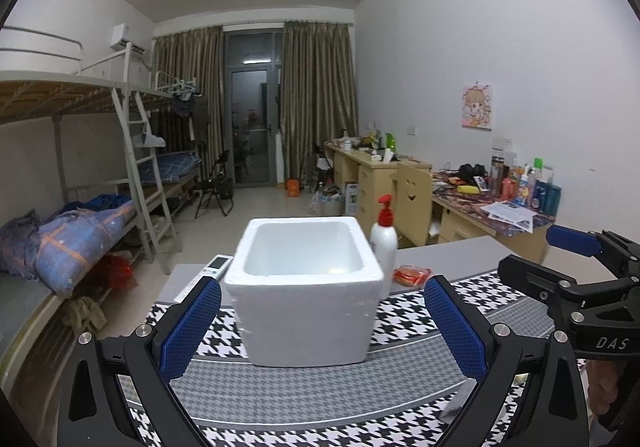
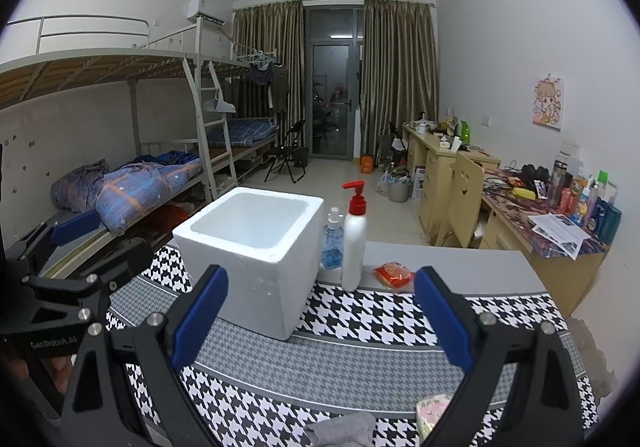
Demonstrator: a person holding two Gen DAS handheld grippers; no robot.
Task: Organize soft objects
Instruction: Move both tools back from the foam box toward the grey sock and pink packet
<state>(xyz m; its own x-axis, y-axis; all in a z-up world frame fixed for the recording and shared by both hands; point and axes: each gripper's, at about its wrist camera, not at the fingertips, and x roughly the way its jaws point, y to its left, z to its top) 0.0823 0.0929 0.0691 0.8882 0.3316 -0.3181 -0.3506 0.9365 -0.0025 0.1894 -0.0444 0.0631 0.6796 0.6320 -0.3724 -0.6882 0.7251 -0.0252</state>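
Left gripper (image 1: 322, 323) spread wide, nothing between its blue pads; right gripper (image 2: 320, 319) likewise released and empty. Both hovered above the houndstooth cloth (image 2: 372, 311) on the bench (image 2: 460, 263), pointed toward the white foam box (image 2: 256, 247).

Foam box stood upright on the cloth, open-topped, interior apparently empty as far as visible.

Soft items: one grey cloth piece (image 2: 344, 429), crumpled, at the near edge below the right gripper; one pale floral-patterned item (image 2: 432, 413) just beside it, partly hidden by the gripper finger, kind unclear. Both lay well short of the box.

Judged step: start of the job, nothing yet picked up or boxed. Next move likely called for the right gripper to tip down and back toward the grey cloth, pinch a bunched fold, then carry it over the box rim.

Count otherwise: one white pump bottle with red head (image 2: 354, 243), one blue sanitizer bottle (image 2: 332, 243), one red packet (image 2: 394, 275), one remote (image 1: 210, 273) left of the box. Two grippers.
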